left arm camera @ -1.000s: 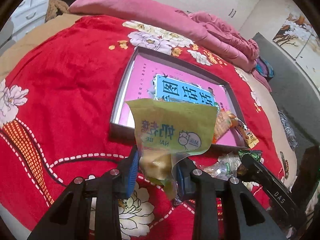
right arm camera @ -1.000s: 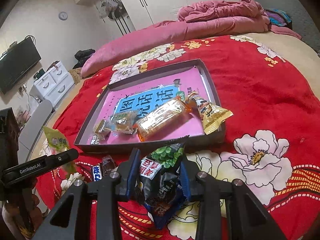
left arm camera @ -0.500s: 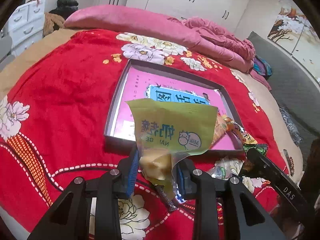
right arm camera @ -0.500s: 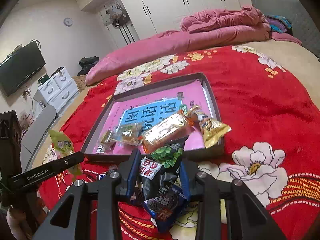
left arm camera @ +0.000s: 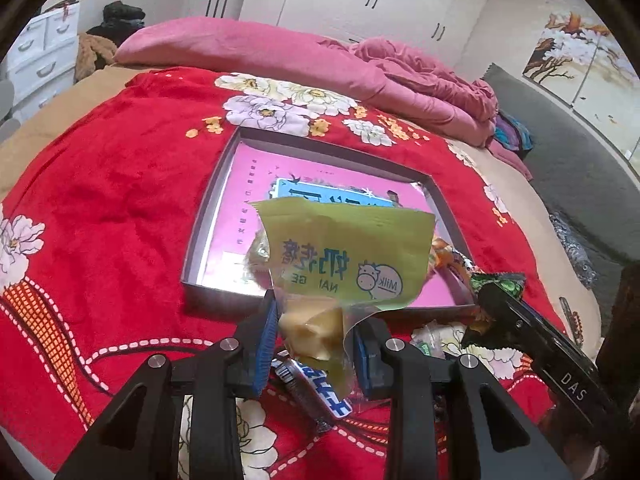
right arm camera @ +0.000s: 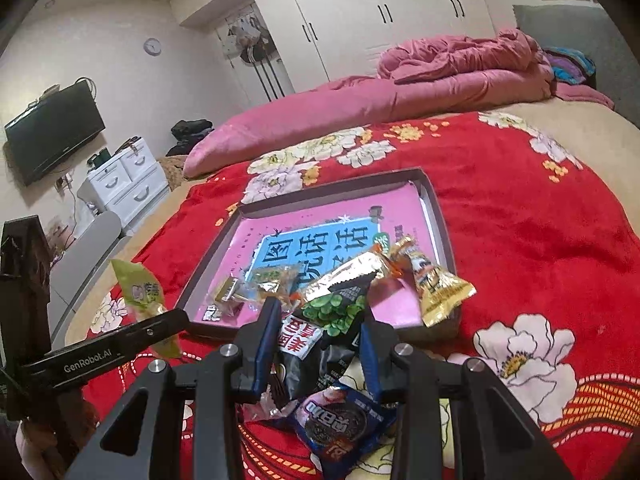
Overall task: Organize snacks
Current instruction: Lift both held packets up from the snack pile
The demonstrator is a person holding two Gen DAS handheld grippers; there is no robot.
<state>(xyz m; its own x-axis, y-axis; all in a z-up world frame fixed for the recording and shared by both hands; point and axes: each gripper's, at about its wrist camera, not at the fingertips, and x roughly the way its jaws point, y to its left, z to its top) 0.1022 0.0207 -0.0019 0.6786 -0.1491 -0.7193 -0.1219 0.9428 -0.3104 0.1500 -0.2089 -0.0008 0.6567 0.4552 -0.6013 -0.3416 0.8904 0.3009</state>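
Since a second ago both views have tilted up a little, and a blue cookie packet on the blanket now shows beneath the right gripper. The left gripper is clamped on a yellow-green milk candy bag, its clear lower part with pale candy pinched between the blue pads, its printed top standing above the near edge of the tray. The right gripper is clamped on a black snack bag with green peas printed on it, just short of the tray's near edge. Inside the tray, several wrapped snacks lie along that edge. The tray rests on a red flowered blanket.
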